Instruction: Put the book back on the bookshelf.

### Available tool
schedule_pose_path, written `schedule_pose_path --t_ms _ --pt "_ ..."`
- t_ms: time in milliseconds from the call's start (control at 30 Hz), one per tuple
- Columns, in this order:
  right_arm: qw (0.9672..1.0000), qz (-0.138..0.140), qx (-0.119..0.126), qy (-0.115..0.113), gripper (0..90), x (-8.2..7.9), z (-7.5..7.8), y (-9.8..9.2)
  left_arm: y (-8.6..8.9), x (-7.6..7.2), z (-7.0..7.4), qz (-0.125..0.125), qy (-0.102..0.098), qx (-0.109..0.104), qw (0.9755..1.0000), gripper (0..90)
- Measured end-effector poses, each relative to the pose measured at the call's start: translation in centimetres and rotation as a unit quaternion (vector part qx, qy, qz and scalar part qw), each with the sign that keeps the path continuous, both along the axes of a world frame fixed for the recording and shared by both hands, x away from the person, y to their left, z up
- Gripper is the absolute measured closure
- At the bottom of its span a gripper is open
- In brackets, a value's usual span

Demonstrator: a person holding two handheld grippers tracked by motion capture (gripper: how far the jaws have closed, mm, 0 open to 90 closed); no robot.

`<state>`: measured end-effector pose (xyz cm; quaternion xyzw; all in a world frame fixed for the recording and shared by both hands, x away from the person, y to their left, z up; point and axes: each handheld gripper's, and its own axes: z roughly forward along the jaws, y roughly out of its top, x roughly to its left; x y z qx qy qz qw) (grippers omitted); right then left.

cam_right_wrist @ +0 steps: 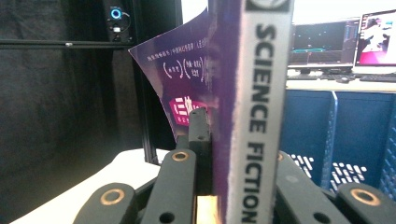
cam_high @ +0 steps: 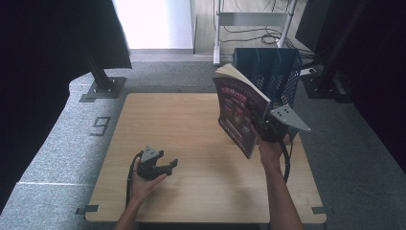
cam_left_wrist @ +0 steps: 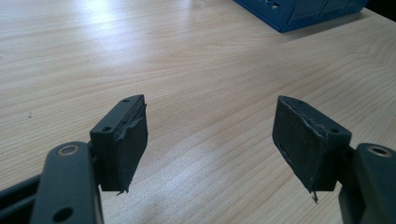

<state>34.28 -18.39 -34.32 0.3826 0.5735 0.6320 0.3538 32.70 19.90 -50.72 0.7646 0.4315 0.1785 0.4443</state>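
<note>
While the wooden table (cam_high: 191, 143) takes up most of the high view, its light grain is also seen up close in the left gripper view, stretching off under the jaws. Grey carpet is seen all around it, with a "9" marked on the floor to the left of the table

Next in size, a blue mesh file rack (cam_high: 273, 72) is stood at the far right corner of the table, its dividers upright; in the right gripper view it's seen right behind the book (cam_high: 239, 110), and a corner of it is caught at the top of the left gripper view too

The book, a purple paperback, is held up off the table, well clear of the wood, just in front of the rack. It's tilted, pages' edge up and away, front cover facing left in the high view. "SCIENCE FICTION" can be read along the spine (cam_right_wrist: 261, 116) in the right gripper view, and the cover is bowed out a bit to the left there

The right gripper (cam_high: 268, 129) is pinched tight on the book near its lower spine, one jaw on either side

The left gripper (cam_high: 165, 166) is parked low over the near left part of the table, jaws spread wide with nothing but bare wood between the pads (cam_left_wrist: 126, 149)
</note>
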Motion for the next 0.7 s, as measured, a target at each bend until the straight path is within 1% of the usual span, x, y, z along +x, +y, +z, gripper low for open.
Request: schedule_pose_path --t_ms 300,433,700 --pt "0.9998 -0.018 0.000 0.002 81.7 0.4 0.1 -0.7 0.1 0.0 0.0 0.000 0.000 -0.002 1.0000 26.7" --pt "0.9997 -0.024 0.003 -0.001 81.8 0.5 0.1 -1.0 0.1 0.0 -0.1 0.001 0.000 -0.001 1.0000 26.7" --pt "0.9993 -0.037 0.001 -0.002 81.7 0.9 0.5 -1.5 0.1 0.0 0.0 0.002 -0.001 -0.001 1.0000 27.2"
